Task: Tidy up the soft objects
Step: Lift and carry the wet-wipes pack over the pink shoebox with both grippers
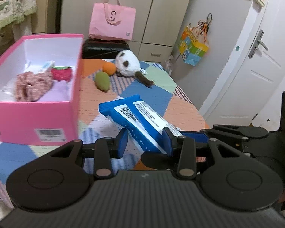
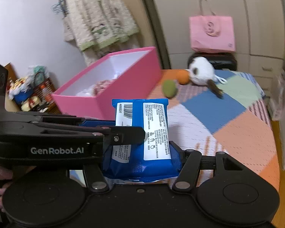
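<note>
A blue and white wet-wipes pack (image 1: 134, 117) is held above the patchwork table by both grippers. My left gripper (image 1: 145, 142) is shut on its near end. My right gripper (image 2: 140, 157) is shut on the same pack (image 2: 144, 133), and the left gripper's fingers (image 2: 123, 133) cross it from the left. The open pink box (image 1: 34, 117) stands to the left and holds a strawberry plush (image 1: 61, 73), a pink floral cloth (image 1: 32, 85) and a lilac item. A panda plush (image 1: 128, 62), an orange ball (image 1: 109, 68) and a green plush (image 1: 102, 80) lie at the far end.
A pink tote bag (image 1: 112, 20) sits on a black stool (image 1: 104, 48) behind the table. Wardrobe doors and a white door (image 1: 256, 60) stand at the right. The table edge (image 1: 190, 102) runs along the right. A cluttered shelf (image 2: 28, 93) is at the left.
</note>
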The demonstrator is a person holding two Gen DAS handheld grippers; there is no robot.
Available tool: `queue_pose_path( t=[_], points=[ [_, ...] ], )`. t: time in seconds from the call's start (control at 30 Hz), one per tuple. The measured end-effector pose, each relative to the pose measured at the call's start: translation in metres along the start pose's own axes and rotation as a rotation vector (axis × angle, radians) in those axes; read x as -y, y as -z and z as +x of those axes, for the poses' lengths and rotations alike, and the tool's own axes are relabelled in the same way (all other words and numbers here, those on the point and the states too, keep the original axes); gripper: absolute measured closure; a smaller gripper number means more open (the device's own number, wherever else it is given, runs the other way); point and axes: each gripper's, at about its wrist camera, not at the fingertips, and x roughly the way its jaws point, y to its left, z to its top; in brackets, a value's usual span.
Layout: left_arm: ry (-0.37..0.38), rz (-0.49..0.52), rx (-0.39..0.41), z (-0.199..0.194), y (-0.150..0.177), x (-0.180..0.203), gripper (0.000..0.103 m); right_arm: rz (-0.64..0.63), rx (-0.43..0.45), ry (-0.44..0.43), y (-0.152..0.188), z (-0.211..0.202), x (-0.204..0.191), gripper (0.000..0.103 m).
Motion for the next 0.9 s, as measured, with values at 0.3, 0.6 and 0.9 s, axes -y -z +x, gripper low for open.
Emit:
queue_pose_path(
  t=[0.3,0.6,0.9],
  points=[
    [-0.027,-0.012,0.04,-0.047,-0.014,-0.029,0.065,-0.063,-0.006,-0.125,-0.022,0.0,-0.037,0.038],
    [-0.063,-0.021,0.064,-0.062,-0.043,-0.06,0.065,-0.074,-0.019,-0.203,-0.057,0.021,-0.061,0.038],
    [-0.073,-0.053,0.121,-0.045,-0.076,-0.101,0.065,-0.069,-0.02,-0.228,-0.1,0.063,-0.067,0.038]
  ],
)
